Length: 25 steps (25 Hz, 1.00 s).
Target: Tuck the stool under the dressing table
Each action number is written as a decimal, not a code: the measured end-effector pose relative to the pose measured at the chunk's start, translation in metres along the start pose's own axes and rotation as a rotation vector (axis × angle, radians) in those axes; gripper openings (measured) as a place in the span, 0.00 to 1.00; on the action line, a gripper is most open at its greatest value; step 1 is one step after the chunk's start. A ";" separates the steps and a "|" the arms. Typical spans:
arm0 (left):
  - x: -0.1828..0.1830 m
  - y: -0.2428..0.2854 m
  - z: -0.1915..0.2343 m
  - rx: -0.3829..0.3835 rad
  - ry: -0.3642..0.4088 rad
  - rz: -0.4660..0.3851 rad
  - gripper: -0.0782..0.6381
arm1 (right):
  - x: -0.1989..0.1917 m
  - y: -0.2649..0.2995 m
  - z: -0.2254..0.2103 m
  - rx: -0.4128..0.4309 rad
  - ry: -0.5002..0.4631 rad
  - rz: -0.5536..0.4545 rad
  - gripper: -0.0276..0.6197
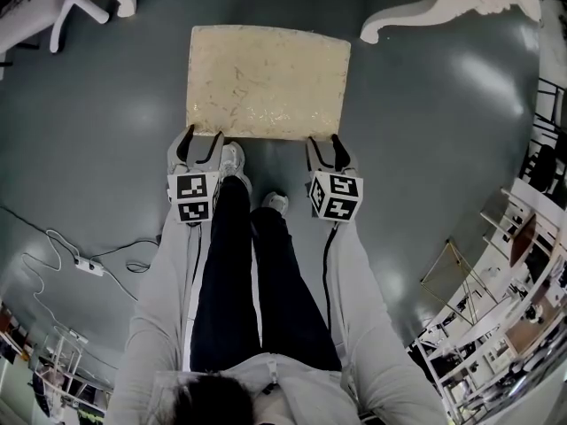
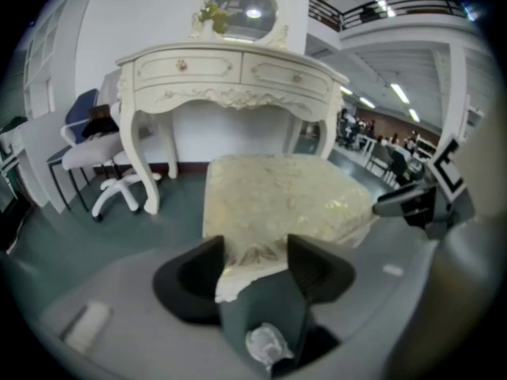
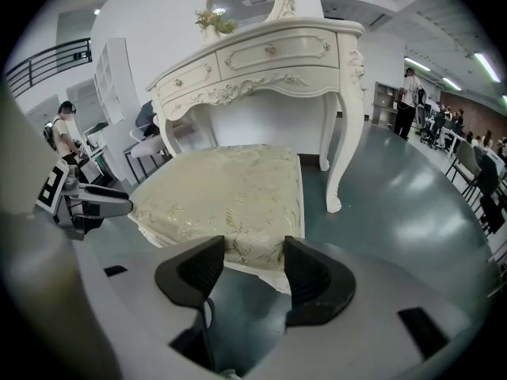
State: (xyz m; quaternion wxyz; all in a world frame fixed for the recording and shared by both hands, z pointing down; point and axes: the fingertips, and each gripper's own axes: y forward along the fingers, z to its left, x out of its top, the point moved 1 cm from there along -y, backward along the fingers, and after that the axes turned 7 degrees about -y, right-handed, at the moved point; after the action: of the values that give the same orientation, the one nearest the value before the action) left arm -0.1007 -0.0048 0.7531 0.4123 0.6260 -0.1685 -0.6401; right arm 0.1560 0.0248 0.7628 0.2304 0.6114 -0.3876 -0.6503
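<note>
Left hand-held gripper [image 1: 198,144] and right hand-held gripper [image 1: 328,151], jaws wide and unclamped, straddle the near corners of the stool [image 1: 266,82], dressing table [image 1: 443,5] beyond at frame top

One stool [image 1: 267,80]. One dressing table [image 2: 230,74], carrying one round mirror [image 2: 242,8] and fronted by two drawers: a left drawer [image 2: 186,66] and a right drawer [image 2: 287,74]. Two grippers, the left gripper [image 1: 200,140] and the right gripper [image 1: 326,144], each with two jaws and one marker cube, the left cube [image 1: 193,197] and the right cube [image 1: 336,196]. Two shoes, the left shoe [image 1: 232,159] and the right shoe [image 1: 275,203]. One office chair [image 2: 99,153]. One power strip [image 1: 89,266] on the floor.
</note>
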 end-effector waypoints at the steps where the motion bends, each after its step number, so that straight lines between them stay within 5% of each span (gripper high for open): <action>1: -0.002 0.002 0.002 0.008 -0.004 -0.001 0.46 | 0.000 0.001 0.000 0.004 -0.004 -0.002 0.41; 25: 0.006 0.011 0.008 -0.030 0.081 0.038 0.46 | 0.004 0.010 0.006 -0.021 0.027 0.011 0.39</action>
State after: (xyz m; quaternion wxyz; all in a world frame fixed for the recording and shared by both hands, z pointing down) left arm -0.1036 -0.0181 0.7583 0.4401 0.6420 -0.1539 -0.6086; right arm 0.1480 0.0170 0.7675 0.2455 0.6155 -0.3808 -0.6449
